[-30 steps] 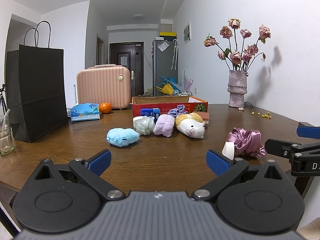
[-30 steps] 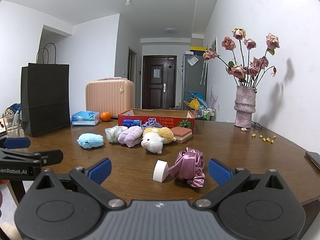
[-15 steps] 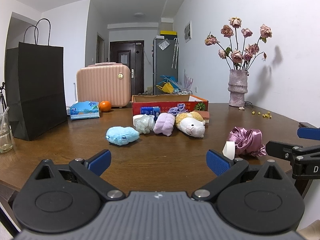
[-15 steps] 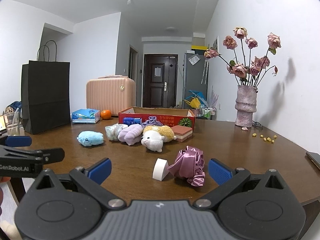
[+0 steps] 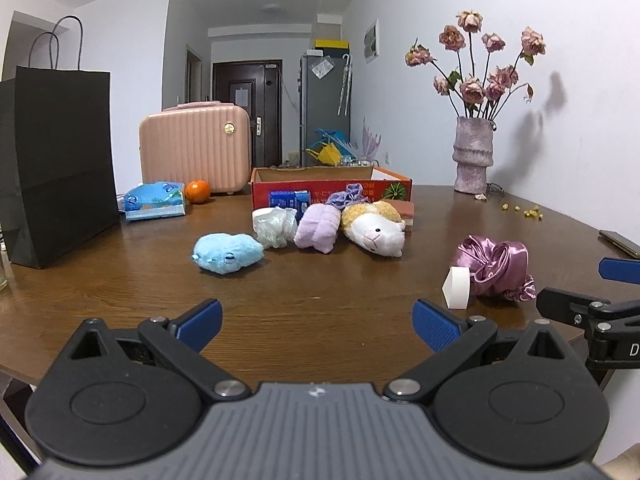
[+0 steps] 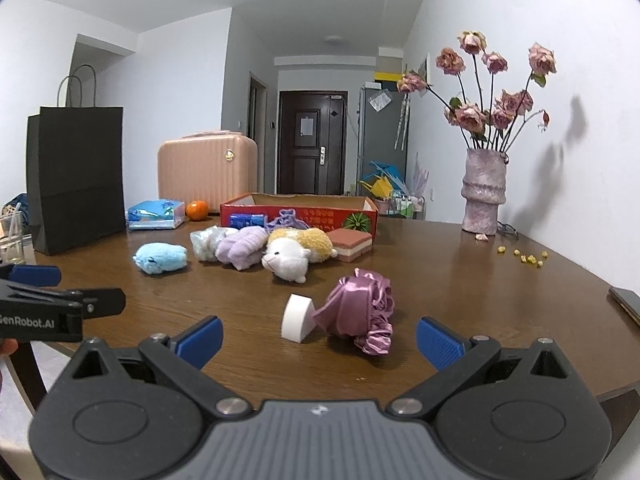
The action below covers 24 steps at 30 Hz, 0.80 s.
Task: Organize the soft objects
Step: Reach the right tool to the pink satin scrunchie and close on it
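Soft objects lie on the brown table (image 5: 320,292): a blue plush (image 5: 227,253), a pale green bundle (image 5: 275,227), a lilac cloth roll (image 5: 318,229), a white-and-yellow plush animal (image 5: 374,227), and a pink satin scrunchie (image 5: 494,265) beside a white sponge (image 5: 456,286). Behind them stands an open red cardboard box (image 5: 332,190). My left gripper (image 5: 318,325) is open over the near table edge, holding nothing. My right gripper (image 6: 318,338) is open too, just short of the scrunchie (image 6: 362,312) and sponge (image 6: 296,318).
A black paper bag (image 5: 56,160) stands at the left, with a pink suitcase (image 5: 196,146), a tissue pack (image 5: 155,200) and an orange (image 5: 197,191) behind. A vase of dried roses (image 5: 473,158) is at the back right. A layered sponge block (image 6: 352,243) lies by the box, a phone (image 6: 626,304) at the right edge.
Both grippers have crept slightly forward toward the objects and tilted a little downward. Nothing on the table has moved.
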Available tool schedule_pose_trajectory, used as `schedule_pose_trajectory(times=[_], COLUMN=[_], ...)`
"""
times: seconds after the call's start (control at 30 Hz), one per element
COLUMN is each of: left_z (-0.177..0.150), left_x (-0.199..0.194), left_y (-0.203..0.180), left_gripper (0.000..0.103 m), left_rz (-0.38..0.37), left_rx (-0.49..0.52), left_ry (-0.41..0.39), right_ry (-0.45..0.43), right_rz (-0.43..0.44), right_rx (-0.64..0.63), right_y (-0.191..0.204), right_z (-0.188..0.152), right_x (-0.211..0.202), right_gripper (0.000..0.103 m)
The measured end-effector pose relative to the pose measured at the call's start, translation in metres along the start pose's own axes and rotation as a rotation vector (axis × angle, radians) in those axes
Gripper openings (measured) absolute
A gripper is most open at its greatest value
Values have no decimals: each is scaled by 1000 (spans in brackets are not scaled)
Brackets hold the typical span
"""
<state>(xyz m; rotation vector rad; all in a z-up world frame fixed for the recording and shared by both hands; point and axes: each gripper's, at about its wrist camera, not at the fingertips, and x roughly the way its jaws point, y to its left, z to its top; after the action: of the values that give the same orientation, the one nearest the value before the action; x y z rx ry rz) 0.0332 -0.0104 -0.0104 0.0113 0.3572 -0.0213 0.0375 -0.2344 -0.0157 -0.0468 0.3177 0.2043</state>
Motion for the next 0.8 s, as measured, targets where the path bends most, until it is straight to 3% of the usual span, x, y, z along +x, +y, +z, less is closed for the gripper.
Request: schedule_pose_trajectory(times=[0.8], left_z=[14], left_x=[74], left_y=[-23], left_gripper=[103], left_rz=[-2], left_rx=[-1], left_ry=[107], right_ry=[120], right_rz=[-3], right_rx=[15], right_y=[-42], right_z=[6], right_x=[87], right_gripper=[99])
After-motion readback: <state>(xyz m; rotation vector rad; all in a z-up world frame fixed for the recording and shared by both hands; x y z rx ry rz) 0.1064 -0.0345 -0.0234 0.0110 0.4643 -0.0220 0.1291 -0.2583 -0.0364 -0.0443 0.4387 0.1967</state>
